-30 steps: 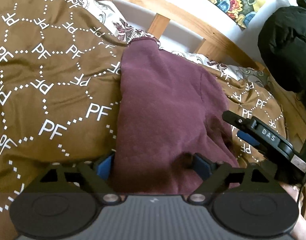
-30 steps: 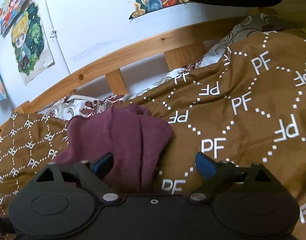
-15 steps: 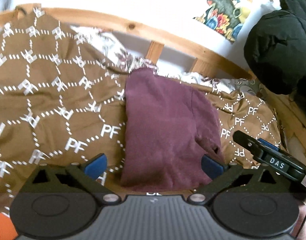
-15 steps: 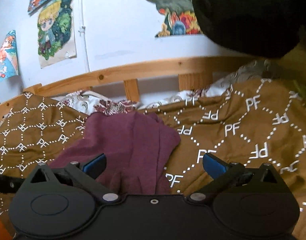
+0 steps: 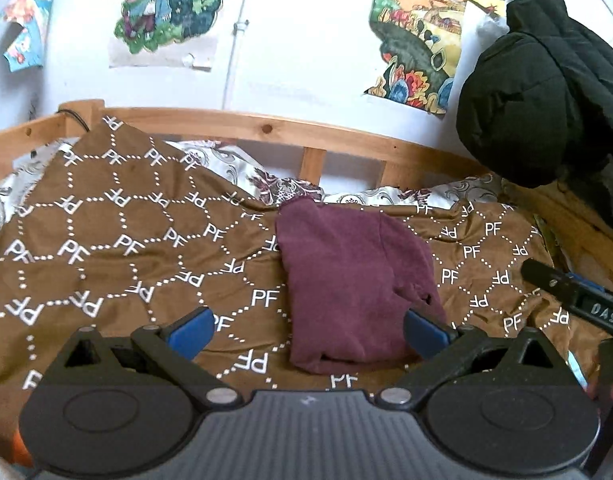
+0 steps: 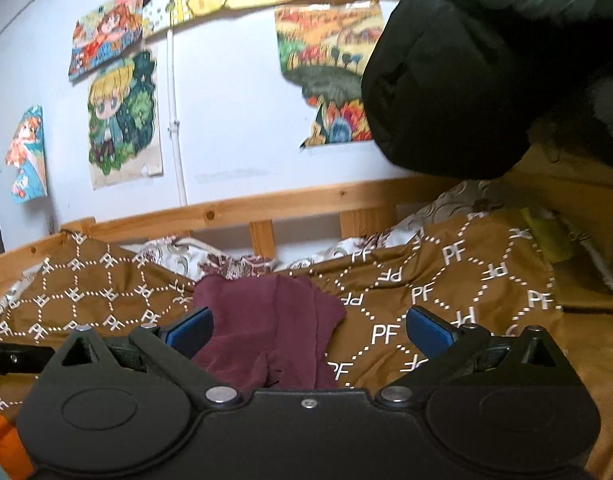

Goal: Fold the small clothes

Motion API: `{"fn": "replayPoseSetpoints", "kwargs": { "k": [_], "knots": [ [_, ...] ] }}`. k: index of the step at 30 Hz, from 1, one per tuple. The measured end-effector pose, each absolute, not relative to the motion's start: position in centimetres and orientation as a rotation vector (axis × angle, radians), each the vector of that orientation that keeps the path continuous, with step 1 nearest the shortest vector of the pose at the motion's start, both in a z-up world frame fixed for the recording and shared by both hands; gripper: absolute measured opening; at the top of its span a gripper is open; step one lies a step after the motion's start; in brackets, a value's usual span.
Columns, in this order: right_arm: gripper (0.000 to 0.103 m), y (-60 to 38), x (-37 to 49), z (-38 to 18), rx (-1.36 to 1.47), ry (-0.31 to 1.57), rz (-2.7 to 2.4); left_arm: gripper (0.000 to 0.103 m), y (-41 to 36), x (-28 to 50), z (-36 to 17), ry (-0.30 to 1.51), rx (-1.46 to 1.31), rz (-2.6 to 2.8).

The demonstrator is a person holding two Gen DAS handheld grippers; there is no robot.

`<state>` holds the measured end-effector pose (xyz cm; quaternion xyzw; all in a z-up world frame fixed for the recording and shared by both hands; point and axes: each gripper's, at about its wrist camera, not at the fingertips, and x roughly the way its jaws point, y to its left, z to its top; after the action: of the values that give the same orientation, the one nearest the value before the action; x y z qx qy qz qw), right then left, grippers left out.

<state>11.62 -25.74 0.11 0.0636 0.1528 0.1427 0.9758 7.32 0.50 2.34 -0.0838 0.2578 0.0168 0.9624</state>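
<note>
Garment (image 5: 354,284) lies folded on the quilt (image 5: 106,248), centre toward 3 o'clock; left gripper (image 5: 306,332) and right gripper (image 6: 308,330), jaws just spread apart, hold nothing. This piece looks finished.

The brown bedspread (image 5: 106,248) lies bare across the left half of the left wrist frame, giving open room there. At centre, the folded maroon garment (image 5: 354,288) occupies the bed. The wooden bed rail (image 5: 234,126) bounds the far edge across the upper middle, with the wall directly behind it. A black padded jacket (image 5: 538,92) hangs at upper right, overhanging the bed's right end. The right gripper (image 5: 578,304) enters at the right edge, above bare bedspread right of the garment.
</note>
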Motion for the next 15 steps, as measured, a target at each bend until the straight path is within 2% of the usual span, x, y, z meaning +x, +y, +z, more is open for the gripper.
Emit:
{"fn": "replayPoseSetpoints", "kwargs": {
  "k": [15],
  "knots": [
    [0.102,-27.2,3.0,1.9,0.180,0.278,0.263,0.102,1.0,0.2,2.8,0.503,-0.158,0.038]
  ]
}}
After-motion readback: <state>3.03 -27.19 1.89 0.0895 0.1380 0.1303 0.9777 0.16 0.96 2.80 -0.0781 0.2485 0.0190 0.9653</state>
